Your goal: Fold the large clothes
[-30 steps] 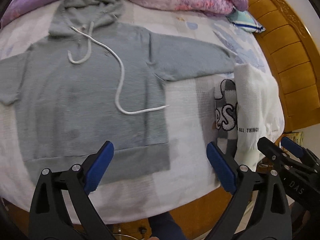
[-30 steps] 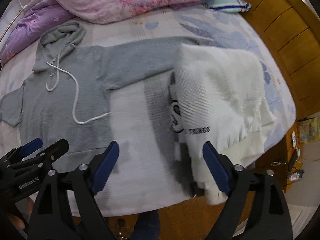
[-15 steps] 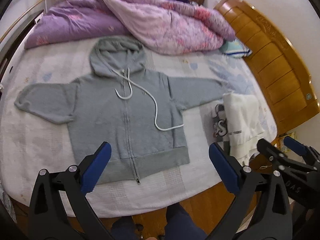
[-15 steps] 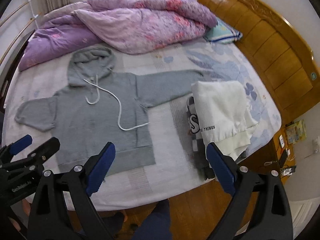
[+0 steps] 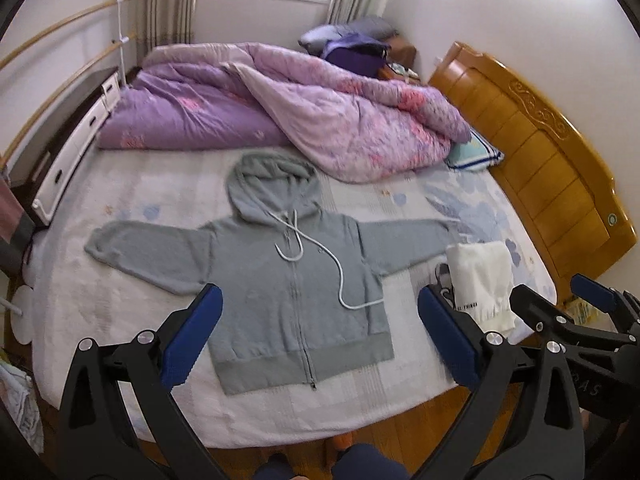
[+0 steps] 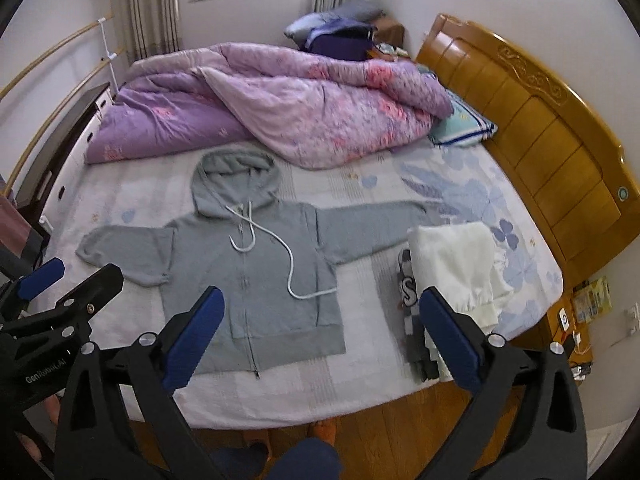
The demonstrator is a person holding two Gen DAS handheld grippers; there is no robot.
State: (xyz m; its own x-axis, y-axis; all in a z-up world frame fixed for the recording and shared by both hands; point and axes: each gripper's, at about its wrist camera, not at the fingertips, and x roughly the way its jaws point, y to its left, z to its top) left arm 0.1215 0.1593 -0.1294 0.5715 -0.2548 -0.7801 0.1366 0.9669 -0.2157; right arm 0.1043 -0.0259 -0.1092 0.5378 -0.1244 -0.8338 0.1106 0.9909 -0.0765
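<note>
Folding barely begun
We are holding both grippers, left gripper (image 5: 318,336) and right gripper (image 6: 320,334), wide apart and empty; grey hoodie (image 5: 296,284) lying flat, unfolded; white garment (image 6: 452,260) already folded.

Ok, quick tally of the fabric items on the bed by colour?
Grey: 1, hoodie
White: 1, folded garment
Purple and pink: 1, quilt
Blue-striped: 1, pillow
Checked, mostly hidden beneath the white: 1
Total: 5

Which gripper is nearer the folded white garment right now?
Right. The right gripper is held back above the bed's near edge with its right finger overlapping the folded white garment. The left gripper is over the gray hoodie, further left of the garment.
</note>
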